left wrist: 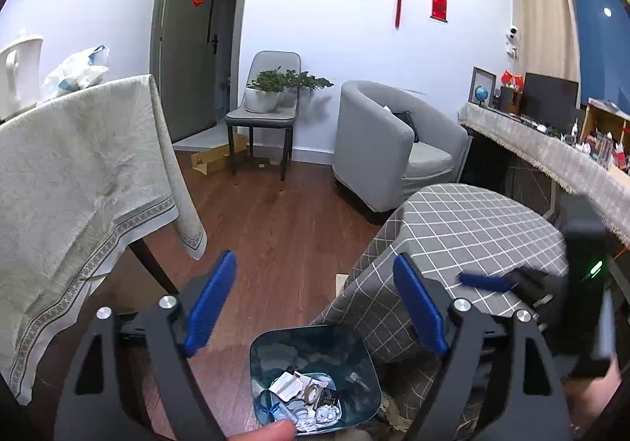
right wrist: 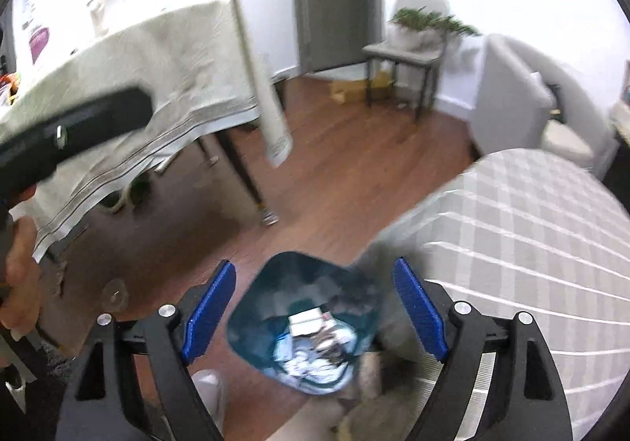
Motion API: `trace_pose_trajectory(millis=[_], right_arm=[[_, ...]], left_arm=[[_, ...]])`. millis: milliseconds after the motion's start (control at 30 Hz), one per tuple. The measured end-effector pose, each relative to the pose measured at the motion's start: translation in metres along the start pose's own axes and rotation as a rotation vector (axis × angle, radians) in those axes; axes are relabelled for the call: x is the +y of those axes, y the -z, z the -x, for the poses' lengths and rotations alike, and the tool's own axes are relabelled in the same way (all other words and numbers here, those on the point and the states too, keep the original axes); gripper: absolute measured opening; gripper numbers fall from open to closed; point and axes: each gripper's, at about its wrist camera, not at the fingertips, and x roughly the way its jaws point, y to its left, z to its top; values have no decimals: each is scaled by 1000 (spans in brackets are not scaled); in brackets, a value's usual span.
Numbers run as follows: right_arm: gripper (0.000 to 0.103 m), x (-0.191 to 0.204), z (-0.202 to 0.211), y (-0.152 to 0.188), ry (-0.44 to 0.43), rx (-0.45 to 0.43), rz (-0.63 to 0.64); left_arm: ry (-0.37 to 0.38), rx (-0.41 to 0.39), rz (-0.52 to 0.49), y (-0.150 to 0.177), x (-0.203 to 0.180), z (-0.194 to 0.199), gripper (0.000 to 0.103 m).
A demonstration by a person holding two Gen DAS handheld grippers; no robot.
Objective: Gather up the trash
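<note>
A teal trash bin (left wrist: 315,378) stands on the wood floor beside the checkered table; it holds crumpled paper, wrappers and a tape roll (left wrist: 311,395). My left gripper (left wrist: 315,307) is open and empty above the bin. My right gripper (right wrist: 315,313) is open and empty, also above the bin (right wrist: 303,323), whose trash (right wrist: 315,342) looks blurred. In the left wrist view the right gripper (left wrist: 484,281) shows at the right over the checkered cloth. The left gripper's body (right wrist: 75,130) shows at the left of the right wrist view.
A round table with a grey checkered cloth (left wrist: 472,228) is at the right. A table with a beige cloth (left wrist: 78,173) is at the left. A grey armchair (left wrist: 393,141), a chair with potted plants (left wrist: 267,102) and a cluttered side desk (left wrist: 551,149) stand farther back.
</note>
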Motion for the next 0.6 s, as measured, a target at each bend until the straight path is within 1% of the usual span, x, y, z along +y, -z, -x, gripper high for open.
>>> trace_pose_trajectory(millis=[100, 133, 167, 233, 333, 400, 467, 500, 567, 600], right_arm=[[84, -18, 22, 3, 46, -45, -21], [85, -27, 31, 6, 69, -60, -35], [88, -36, 38, 9, 92, -72, -46], [90, -52, 54, 15, 145, -97, -67], [94, -76, 73, 27, 192, -131, -114], [97, -88, 87, 38, 223, -152, -146], [98, -95, 95, 50, 253, -166, -158], [99, -99, 98, 56, 268, -168, -161], [99, -102, 101, 68, 291, -136, -165], [99, -102, 105, 75, 292, -136, -163]], left_arm=[[-27, 15, -15, 6, -8, -4, 96], [-35, 20, -16, 8, -10, -5, 97], [-44, 28, -20, 11, -12, -6, 98], [-63, 53, -31, 16, -17, -10, 98], [-55, 83, -40, 26, -23, -12, 99], [-58, 96, -29, 31, -26, -11, 99], [-70, 121, -19, 37, -31, -10, 99], [-64, 130, -14, 38, -31, -10, 99], [-55, 142, -1, 44, -36, -7, 99], [-60, 152, -10, 48, -39, -6, 99]])
